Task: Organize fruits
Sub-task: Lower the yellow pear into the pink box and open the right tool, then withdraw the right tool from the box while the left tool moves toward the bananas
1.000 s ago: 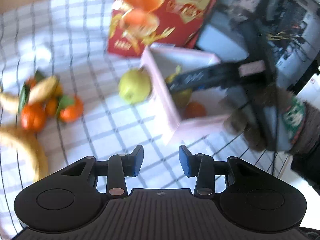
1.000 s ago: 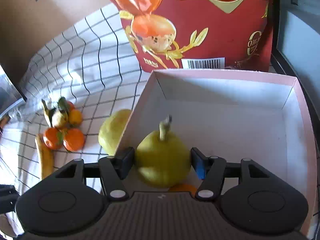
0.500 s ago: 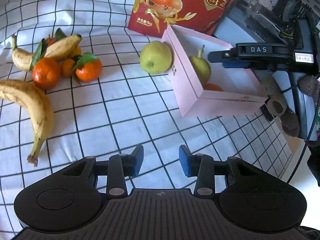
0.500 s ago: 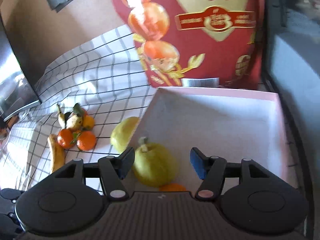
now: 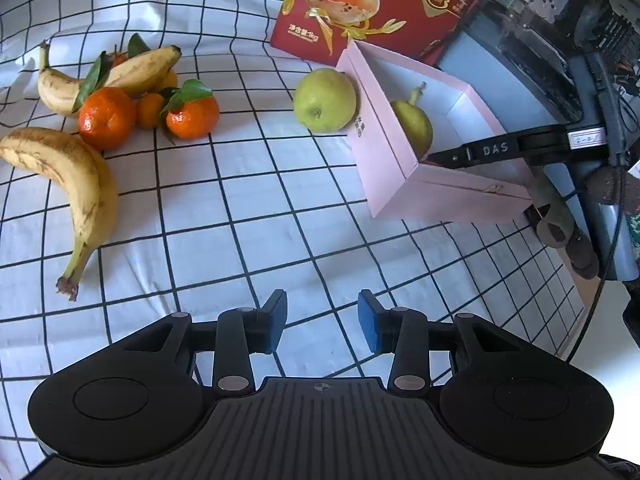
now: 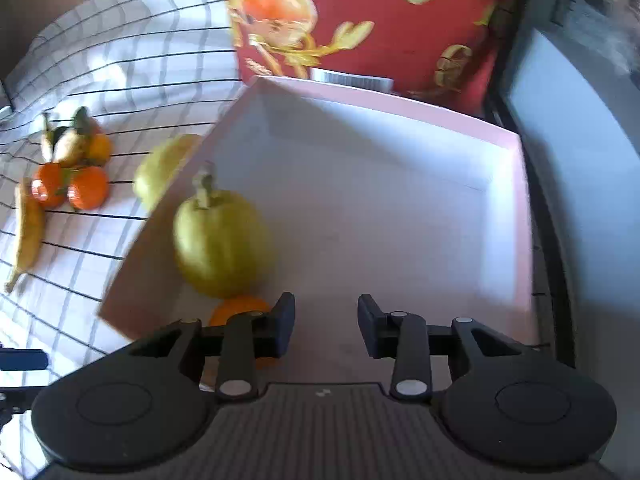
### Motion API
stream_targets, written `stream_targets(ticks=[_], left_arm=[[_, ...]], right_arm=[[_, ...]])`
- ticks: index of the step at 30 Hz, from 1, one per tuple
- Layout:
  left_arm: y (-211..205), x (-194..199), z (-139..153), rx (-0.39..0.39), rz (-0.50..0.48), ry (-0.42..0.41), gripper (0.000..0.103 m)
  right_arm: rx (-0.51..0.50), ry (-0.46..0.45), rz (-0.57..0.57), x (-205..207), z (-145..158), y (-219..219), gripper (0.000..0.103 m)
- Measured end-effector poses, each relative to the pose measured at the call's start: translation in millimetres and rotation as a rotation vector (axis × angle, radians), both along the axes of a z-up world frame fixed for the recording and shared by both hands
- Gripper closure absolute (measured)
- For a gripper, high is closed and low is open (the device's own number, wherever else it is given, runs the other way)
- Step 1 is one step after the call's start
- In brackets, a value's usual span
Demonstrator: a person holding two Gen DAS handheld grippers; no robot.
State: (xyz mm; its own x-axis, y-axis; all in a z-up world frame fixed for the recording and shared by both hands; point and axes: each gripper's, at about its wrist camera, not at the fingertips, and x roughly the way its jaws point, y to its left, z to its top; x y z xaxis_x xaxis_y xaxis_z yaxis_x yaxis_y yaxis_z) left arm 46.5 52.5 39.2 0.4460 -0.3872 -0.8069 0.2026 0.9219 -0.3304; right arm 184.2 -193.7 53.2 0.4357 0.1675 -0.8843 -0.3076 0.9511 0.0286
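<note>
Inside the pink box (image 6: 516,216), pear (image 6: 222,244) beside orange (image 6: 236,314), both grippers' fingers open, empty.

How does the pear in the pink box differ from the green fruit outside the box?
The pear lies inside the pink box; the green fruit sits on the checked cloth, against the box's outer wall. The pear tapers to a stem; the green fruit is rounder. The pear is duller yellow-green, the green fruit brighter. Neither is held.
</note>
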Motion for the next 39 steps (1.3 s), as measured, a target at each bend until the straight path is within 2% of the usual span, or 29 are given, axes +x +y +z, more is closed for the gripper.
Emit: stream_targets(ticks=[2, 10, 12, 20, 23, 26, 29, 32, 35, 39], left_arm=[[0.9, -1.0, -1.1, 0.000, 0.005, 0.004, 0.060], [-0.5, -3.3, -3.6, -0.002, 0.010, 0.014, 0.060], [-0.1, -4.0, -3.1, -0.004, 0.011, 0.011, 0.060], [7.1, -2.2, -1.8, 0.003, 0.069, -0.008, 0.060], [15.7, -0.8, 0.1, 0.009, 0.117, -0.019, 0.060], [27.8, 3.5, 0.3, 0.004, 0.182, -0.016, 0.060], [40.7, 8.6, 2.4, 0.008, 0.250, -0.027, 0.060], [55.5, 11.9, 8.8, 0.023, 0.323, -0.058, 0.060], [71.5, 15.1, 16.4, 0.045, 0.409, -0.098, 0.060], [94.6, 26.7, 22.2, 0.071, 0.514, -0.140, 0.060]], right_arm=[[0.044, 0.009, 0.011, 0.9, 2.9, 1.2, 0.068], [0.105, 0.014, 0.000, -1.6, 3.9, -5.8, 0.068], [0.124, -0.006, -0.005, -9.3, 4.8, -7.1, 0.068], [0.152, -0.142, 0.034, -44.2, 40.1, -6.8, 0.066], [0.232, -0.147, 0.072, -67.0, 49.1, -9.0, 0.058], [0.281, -0.099, 0.127, -87.4, 43.5, -7.8, 0.058], [0.228, -0.072, 0.141, -95.4, 28.7, -3.4, 0.058], [0.170, -0.080, 0.097, -91.6, 20.6, -6.2, 0.058], [0.202, -0.070, 0.060, -88.8, 17.1, -15.5, 0.058], [0.193, -0.095, 0.022, -85.2, 14.7, -18.6, 0.058]])
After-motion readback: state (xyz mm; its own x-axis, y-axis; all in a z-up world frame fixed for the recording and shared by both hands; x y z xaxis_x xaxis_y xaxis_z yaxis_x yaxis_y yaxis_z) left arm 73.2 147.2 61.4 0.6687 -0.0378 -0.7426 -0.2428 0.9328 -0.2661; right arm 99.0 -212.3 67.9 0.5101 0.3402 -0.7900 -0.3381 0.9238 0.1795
